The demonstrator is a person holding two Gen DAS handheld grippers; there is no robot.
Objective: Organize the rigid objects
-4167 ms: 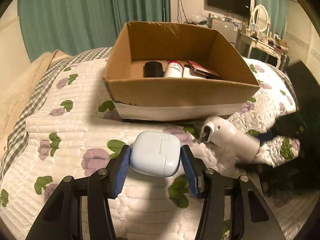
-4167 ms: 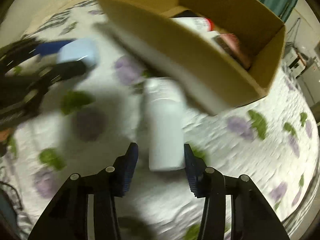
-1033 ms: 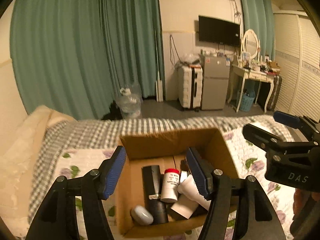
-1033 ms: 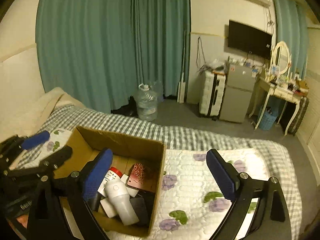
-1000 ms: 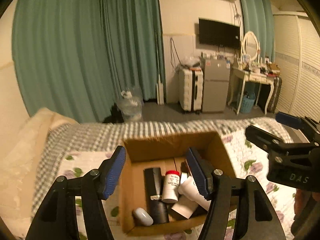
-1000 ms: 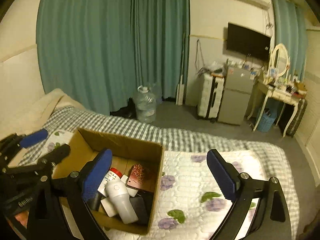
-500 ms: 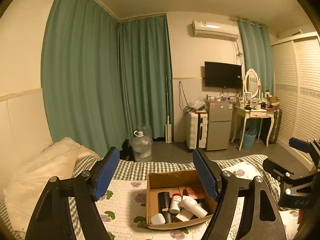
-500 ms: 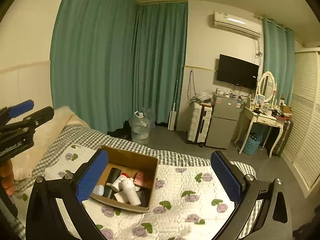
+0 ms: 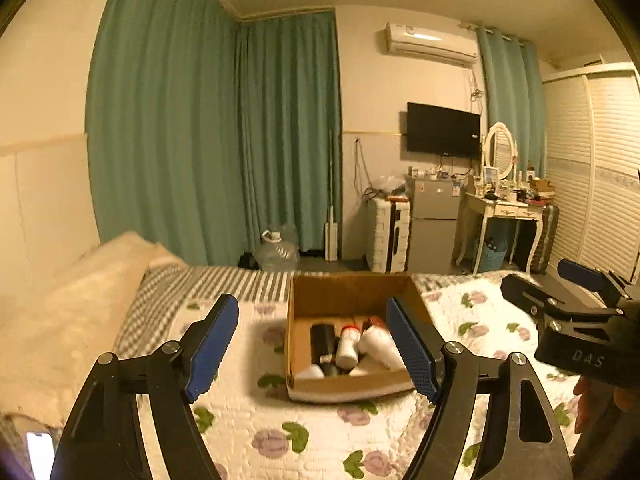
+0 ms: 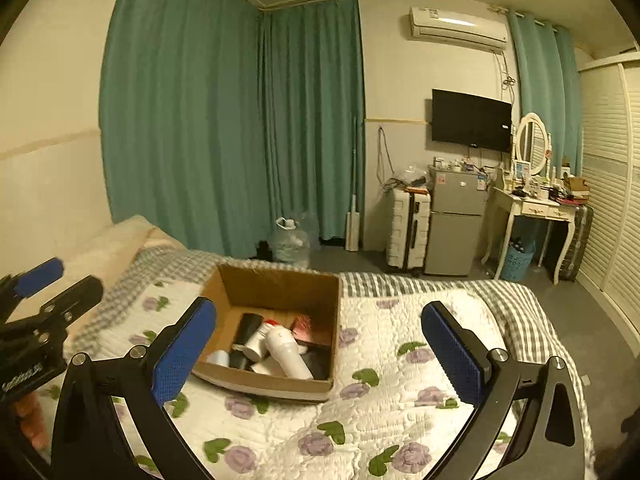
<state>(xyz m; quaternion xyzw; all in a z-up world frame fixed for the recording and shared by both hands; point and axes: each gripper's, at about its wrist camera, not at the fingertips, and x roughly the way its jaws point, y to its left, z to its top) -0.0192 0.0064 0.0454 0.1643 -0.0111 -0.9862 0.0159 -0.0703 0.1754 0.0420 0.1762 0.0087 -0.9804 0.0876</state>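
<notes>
Left wrist view: left tool (image 9: pixel 312 346) spread, empty, above the open brown cardboard box (image 9: pixel 352 388) on the floral quilted bed (image 9: pixel 256 432). Inside: white plastic bottle (image 9: pixel 380 347), black cylinder (image 9: pixel 323 338).

Right wrist view: right tool (image 10: pixel 318 354) spread wide, empty. Bottle (image 10: pixel 289 354) likely light, stiff, slick; grip mid-body, across its width.

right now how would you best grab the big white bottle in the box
Probably by its wide body, coming from above. The white bottle lies tilted atop the other items in the cardboard box, uppermost and exposed, with jaws across its width, not its length.
</notes>
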